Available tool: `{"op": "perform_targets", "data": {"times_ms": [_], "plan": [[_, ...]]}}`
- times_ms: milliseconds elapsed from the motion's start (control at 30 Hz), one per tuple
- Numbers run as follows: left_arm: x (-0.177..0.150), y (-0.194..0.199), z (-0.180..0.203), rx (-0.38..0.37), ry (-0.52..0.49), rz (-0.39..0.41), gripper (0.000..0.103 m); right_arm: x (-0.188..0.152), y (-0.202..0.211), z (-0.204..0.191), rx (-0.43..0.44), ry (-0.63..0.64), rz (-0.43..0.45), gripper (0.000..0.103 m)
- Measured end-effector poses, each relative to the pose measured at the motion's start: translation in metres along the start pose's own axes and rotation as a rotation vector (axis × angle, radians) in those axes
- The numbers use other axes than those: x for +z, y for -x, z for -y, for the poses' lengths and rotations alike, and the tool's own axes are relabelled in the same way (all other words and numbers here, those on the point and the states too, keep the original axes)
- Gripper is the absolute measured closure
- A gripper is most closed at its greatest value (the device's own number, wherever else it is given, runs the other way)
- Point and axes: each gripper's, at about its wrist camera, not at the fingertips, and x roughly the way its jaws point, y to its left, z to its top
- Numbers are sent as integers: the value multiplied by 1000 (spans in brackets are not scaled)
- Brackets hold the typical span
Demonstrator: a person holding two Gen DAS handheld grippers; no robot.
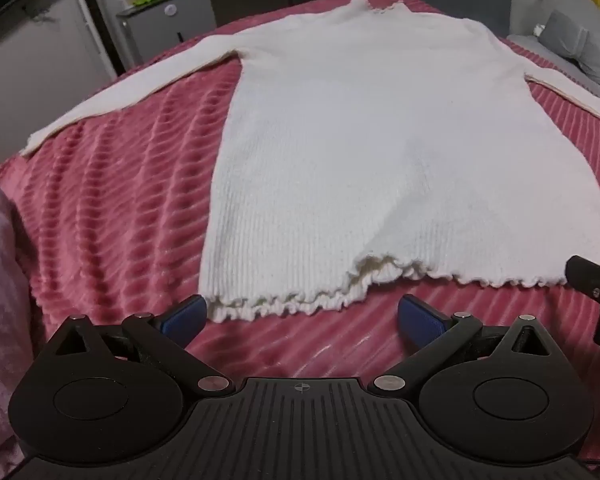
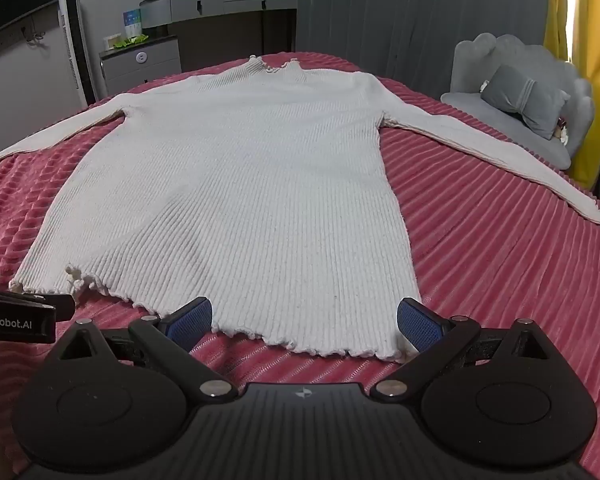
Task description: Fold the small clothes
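White ribbed sweater [image 1: 380,140] lies flat on the bed [image 1: 120,200]. Its hem sits just ahead of the left hand-held gripper [image 1: 302,316] and right hand-held gripper [image 2: 304,320], both spread wide, holding nothing.

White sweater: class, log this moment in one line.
white sweater: flat, unfolded | left hand-held gripper: open at hem | right hand-held gripper: open at hem

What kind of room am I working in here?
Likely a bedroom: the white ribbed sweater lies on a bed with a pink ridged blanket, near a grey dresser holding bottles and a grey cushioned chair.
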Motion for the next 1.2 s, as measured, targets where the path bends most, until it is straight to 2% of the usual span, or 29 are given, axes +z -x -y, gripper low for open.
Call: {"op": "perform_targets", "data": {"times_ms": [33,267,1200], "plan": [[1,-1,-2,-12,0,-7,0,0,0,0,-2,1,0,4],[0,-2,5,33,-22,0,0,-1,1,-1,-4,-3,-3,4],[-5,-3,7,33,-45,-18,0,-1,2,1,1,3,-6,4]]}}
